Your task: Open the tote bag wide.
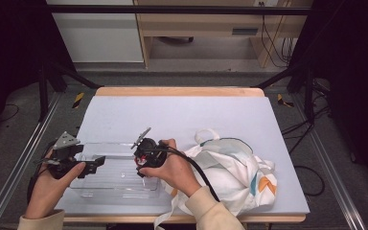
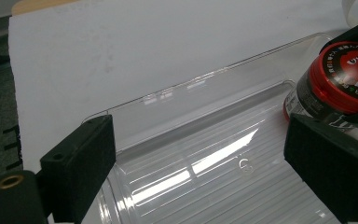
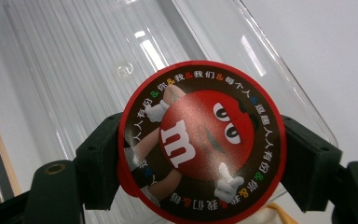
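A candy jar (image 3: 186, 149) with a round red lid bearing a cartoon figure sits between the jaws of my right gripper (image 3: 204, 140), which is shut on its sides. In the high view the right gripper (image 1: 143, 160) holds the jar (image 1: 147, 156) over the right part of a clear plastic tray (image 1: 120, 184). My left gripper (image 1: 95, 164) hovers at the tray's left end. Its jaws stand wide open (image 2: 200, 140) with nothing between them, above the ribbed tray floor (image 2: 191, 158). The jar (image 2: 345, 79) shows at the right edge of the left gripper view.
A crumpled white cloth bag (image 1: 230, 172) with teal and orange patches lies on the light table cover (image 1: 182, 115), right of the tray and under the right forearm. The wooden table edge (image 1: 177, 91) runs along the far side.
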Demonstrator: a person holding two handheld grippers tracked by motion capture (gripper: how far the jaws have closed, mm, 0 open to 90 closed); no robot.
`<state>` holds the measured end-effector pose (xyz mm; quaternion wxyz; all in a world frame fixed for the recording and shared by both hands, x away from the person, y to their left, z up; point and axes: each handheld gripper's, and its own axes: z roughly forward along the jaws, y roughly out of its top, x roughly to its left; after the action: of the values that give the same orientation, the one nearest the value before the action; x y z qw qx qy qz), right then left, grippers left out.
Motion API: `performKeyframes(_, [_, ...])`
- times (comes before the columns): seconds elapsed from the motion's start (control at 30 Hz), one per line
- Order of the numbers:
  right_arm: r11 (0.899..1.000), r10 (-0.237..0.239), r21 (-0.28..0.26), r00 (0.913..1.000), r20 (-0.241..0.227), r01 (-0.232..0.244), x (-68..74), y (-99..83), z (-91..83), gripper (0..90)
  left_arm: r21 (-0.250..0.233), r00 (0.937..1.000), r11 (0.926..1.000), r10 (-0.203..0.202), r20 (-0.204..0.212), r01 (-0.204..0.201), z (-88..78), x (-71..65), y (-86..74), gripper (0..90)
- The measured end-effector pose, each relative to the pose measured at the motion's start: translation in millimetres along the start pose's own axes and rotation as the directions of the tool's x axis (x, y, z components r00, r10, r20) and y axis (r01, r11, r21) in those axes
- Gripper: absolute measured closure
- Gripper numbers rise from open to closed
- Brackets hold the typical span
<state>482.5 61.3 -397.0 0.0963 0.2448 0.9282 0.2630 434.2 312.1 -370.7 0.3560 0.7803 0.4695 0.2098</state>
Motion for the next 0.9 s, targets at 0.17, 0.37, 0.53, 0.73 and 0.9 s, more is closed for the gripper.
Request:
performKeyframes(0.17, [1.0,-0.006,0.006,1.0,-0.001,0.006,-0.4,-1.1,1.3,25.7,-0.002,1.0,1.0,-0.003,-0.001,0.003,0.0,0.8,-0.3,9.0])
performKeyframes(0.37, [1.0,-0.01,0.01,1.0,-0.002,0.01,0.0,-1.7,2.2,25.7,-0.001,1.0,1.0,-0.001,0.001,0.001,-0.1,0.7,-0.3,9.0])
performKeyframes(0.53, [1.0,-0.011,0.014,0.9999,-0.003,0.011,-0.3,-2.8,4.1,25.7,-0.001,1.0,1.0,-0.003,0.001,0.003,-0.3,1.2,-0.4,8.9])
performKeyframes(0.73, [0.999,-0.016,0.028,0.9999,-0.002,0.016,0.8,-3.5,5.9,25.6,-0.003,1.0,1.0,-0.005,0.001,0.005,-0.4,1.1,-0.4,9.0])
performKeyframes(0.9, [0.999,-0.012,0.038,0.9999,-0.002,0.012,0.8,-4.2,7.6,25.6,0.0,1.0,1.0,-0.001,0.002,0.001,-0.5,0.9,-0.3,9.0])
